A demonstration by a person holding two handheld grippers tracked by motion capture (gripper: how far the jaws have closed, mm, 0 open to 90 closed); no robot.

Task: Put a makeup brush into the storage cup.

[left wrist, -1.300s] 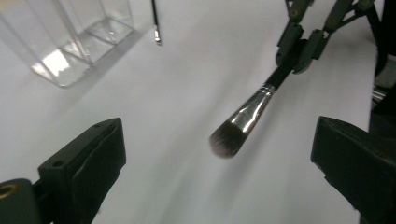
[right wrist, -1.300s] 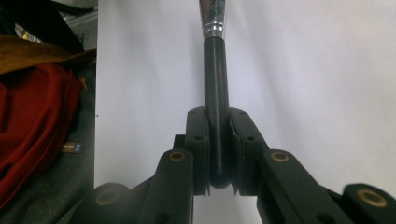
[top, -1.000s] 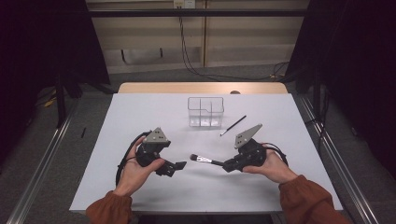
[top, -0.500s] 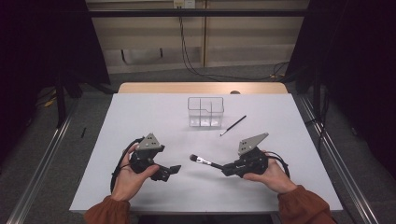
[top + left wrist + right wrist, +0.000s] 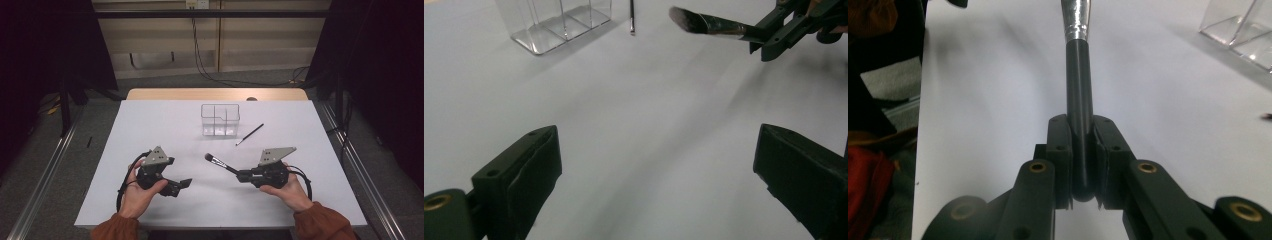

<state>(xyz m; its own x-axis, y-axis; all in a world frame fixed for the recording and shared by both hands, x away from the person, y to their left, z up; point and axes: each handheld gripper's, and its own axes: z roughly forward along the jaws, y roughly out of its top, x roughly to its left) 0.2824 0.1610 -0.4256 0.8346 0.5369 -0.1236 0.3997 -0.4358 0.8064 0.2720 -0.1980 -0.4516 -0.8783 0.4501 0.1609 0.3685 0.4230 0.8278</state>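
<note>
Our right gripper [image 5: 245,176] is clamped on the brush [image 5: 220,163] by its handle end, holding it just above the table [image 5: 150,125] near the middle; our left gripper [image 5: 182,184] hangs wide apart, empty. Gripped so far back, the brush may pivot or slip. We read no writing anywhere

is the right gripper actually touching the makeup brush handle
Touching. In the right gripper view the right gripper has both jaws pressed against the black handle of the makeup brush, with no gap on either side.
</note>
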